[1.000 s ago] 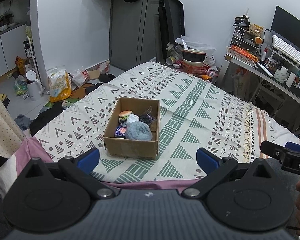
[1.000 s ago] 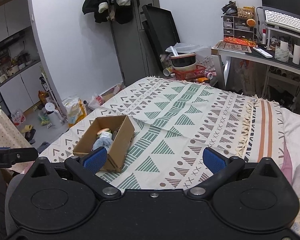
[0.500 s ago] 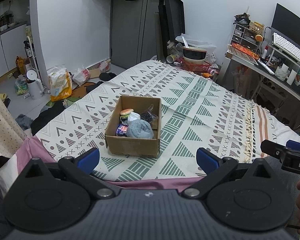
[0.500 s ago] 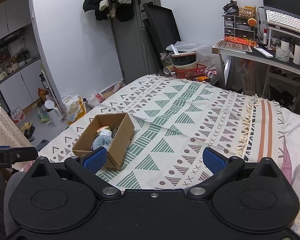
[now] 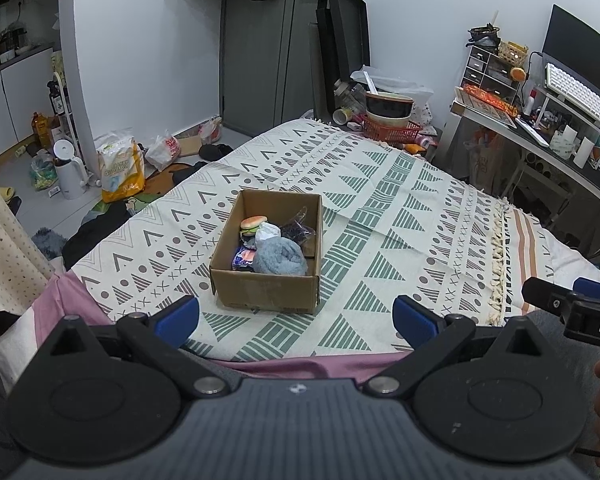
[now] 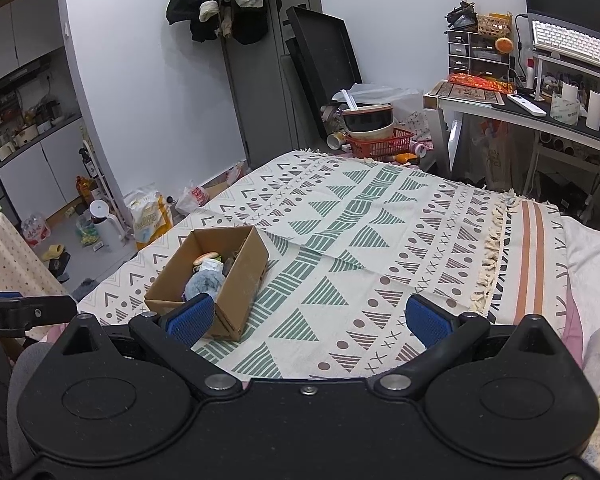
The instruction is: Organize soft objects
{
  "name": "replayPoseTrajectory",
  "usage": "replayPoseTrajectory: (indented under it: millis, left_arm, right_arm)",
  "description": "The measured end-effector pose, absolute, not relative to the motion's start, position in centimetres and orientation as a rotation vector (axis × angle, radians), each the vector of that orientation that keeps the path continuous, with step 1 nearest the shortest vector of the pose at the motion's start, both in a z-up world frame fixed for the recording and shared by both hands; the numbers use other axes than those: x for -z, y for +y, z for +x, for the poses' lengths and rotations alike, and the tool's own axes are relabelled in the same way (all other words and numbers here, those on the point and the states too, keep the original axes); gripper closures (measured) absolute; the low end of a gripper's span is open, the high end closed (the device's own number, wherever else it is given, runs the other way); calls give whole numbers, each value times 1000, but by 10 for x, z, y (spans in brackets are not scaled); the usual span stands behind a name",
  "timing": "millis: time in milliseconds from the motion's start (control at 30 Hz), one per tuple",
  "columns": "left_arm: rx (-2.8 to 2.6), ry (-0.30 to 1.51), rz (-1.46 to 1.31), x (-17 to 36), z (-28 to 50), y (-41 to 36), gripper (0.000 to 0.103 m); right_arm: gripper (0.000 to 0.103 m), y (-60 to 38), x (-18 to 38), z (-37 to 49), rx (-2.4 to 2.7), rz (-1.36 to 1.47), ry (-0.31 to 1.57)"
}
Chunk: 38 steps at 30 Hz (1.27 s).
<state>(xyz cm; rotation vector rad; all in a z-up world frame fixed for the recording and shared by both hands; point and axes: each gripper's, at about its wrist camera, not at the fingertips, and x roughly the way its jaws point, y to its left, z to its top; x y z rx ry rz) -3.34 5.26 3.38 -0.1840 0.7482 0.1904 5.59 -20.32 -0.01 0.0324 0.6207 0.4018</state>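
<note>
Wide open at the left gripper (image 5: 296,316), with nothing between the blue pads (image 5: 176,316). Same at the right gripper (image 6: 310,319): spread wide and holding nothing. Both hanging low over the near edge of the bed cover (image 5: 380,220).

Just past the left gripper, right in the middle: a cardboard box (image 5: 266,296), open on top, sitting flat on the bed cover. From the right gripper, off to the left side and a bit further away (image 6: 240,280).

Inside the box, all packed close together: a rolled blue-grey towel (image 5: 280,258) at the near wall, a toy burger (image 5: 254,223) behind it, a white crumpled thing (image 5: 268,232) beside the burger, a dark see-through bag (image 5: 296,230) at the right wall, and a small blue packet (image 5: 242,258) tucked low on the left.

Probably very light, the towel, and squashy. Sure to sag and maybe unroll if pinched by one loose end. Best to come down from above and squeeze the fat middle of the roll. Probably squishy and light too, the burger; best to pinch across the bun. Likely slippery and crinkly, the bag, so better to grab a bunched-up fold. Can't tell what is under the towel.

Closest to the box, the left gripper, so likely the easy one to reach in with.
</note>
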Motion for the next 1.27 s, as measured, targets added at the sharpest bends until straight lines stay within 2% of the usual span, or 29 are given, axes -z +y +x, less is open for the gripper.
replayPoseTrajectory:
  millis: [1267]
  left_arm:
    - [-193,769,-178,-24,-29,50,1]
  right_arm:
    - [0,-208,5,60,-388,33,638]
